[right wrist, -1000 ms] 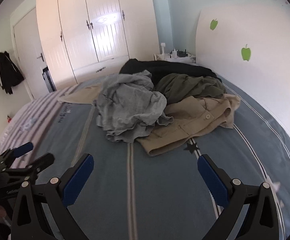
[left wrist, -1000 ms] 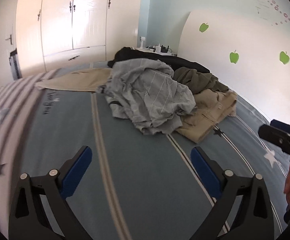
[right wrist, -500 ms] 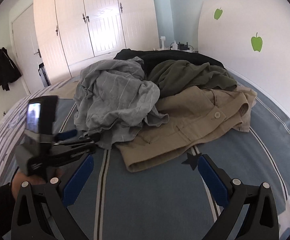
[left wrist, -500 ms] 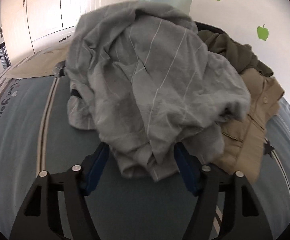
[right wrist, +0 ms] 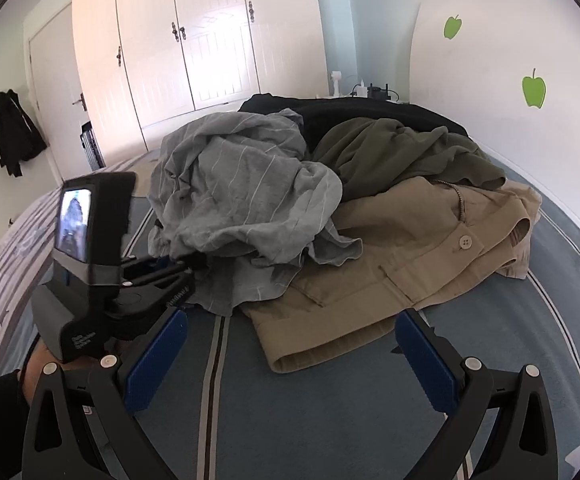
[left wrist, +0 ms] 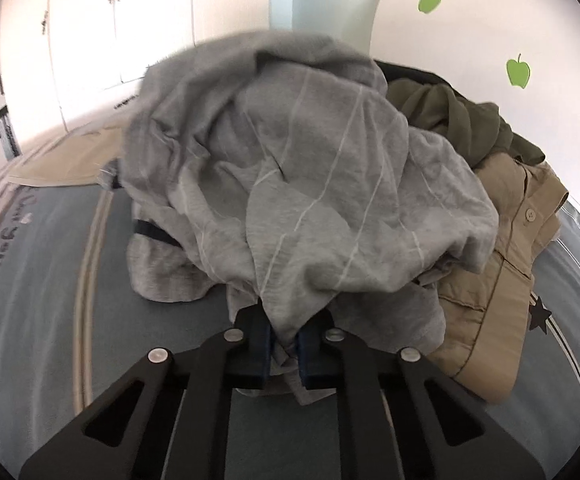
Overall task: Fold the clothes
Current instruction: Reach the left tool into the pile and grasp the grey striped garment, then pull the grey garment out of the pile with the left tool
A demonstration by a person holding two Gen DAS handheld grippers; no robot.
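A crumpled grey shirt with thin white stripes (left wrist: 290,184) lies on top of a clothes pile on the bed; it also shows in the right wrist view (right wrist: 242,200). My left gripper (left wrist: 284,336) is shut on the shirt's near edge; it appears at the left of the right wrist view (right wrist: 178,264). Khaki trousers (right wrist: 401,248) lie to the right, an olive garment (right wrist: 401,152) and a black one (right wrist: 361,110) behind. My right gripper (right wrist: 290,356) is open and empty, above the bedspread just short of the trousers' hem.
The blue-grey bedspread (right wrist: 329,420) with stripes and stars covers the bed. Another khaki garment (left wrist: 62,164) lies flat at the far left. White wardrobes (right wrist: 194,52) stand behind, a white headboard with green apple stickers (right wrist: 529,80) to the right.
My left gripper moved forward to the grey shirt and shut on its near edge. My right gripper moved closer to the pile and stayed open.
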